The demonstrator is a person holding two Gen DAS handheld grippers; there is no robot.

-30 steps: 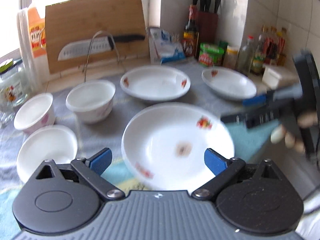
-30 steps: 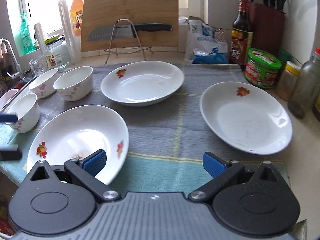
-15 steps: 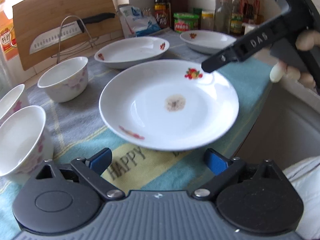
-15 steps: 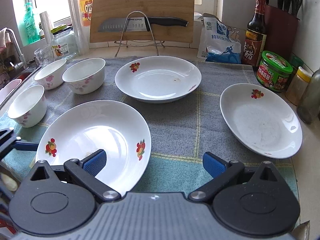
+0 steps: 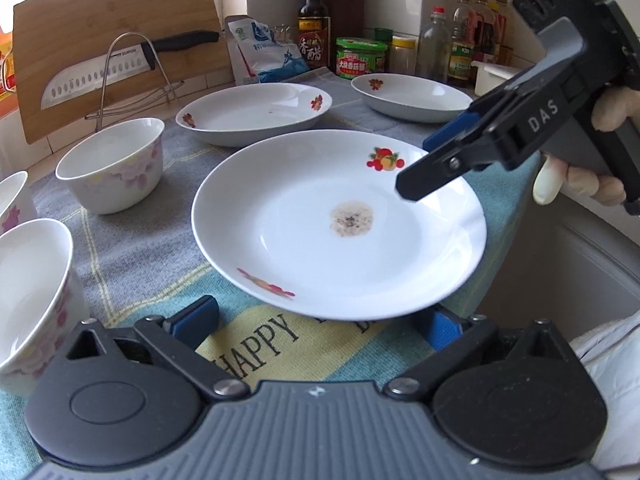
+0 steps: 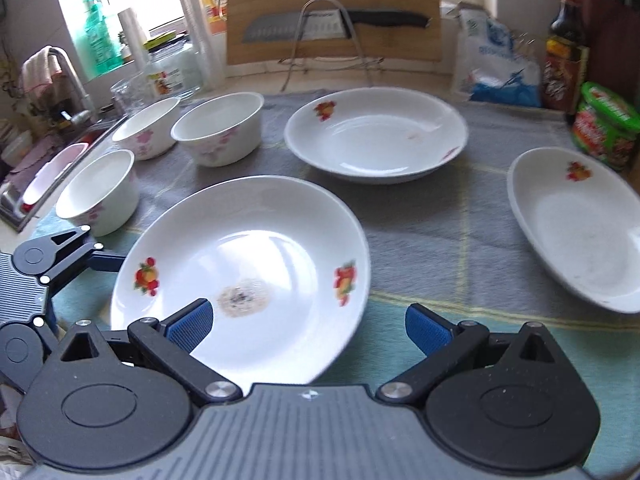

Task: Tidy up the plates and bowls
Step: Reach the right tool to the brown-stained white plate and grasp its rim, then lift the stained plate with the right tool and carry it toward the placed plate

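Since the earlier frame we have sunk toward the near plate, so that it now fills the left wrist view, and our left tool has just been opening further; its blue pads stand wide and empty, the right pad tucked under the plate's near rim. Our right tool reaches over the far rim, a hand on its handle. We judge the step to be a first pick of this stained plate. Next we must get a pad under the rim and one above before closing.

From the right wrist view, the right tool gapes with nothing pinched, its left pad over the plate. Three floral bowls stand near on the cloth-covered desk, and two more plates lie beyond, apart. The nearest bowl crowds our left tool.
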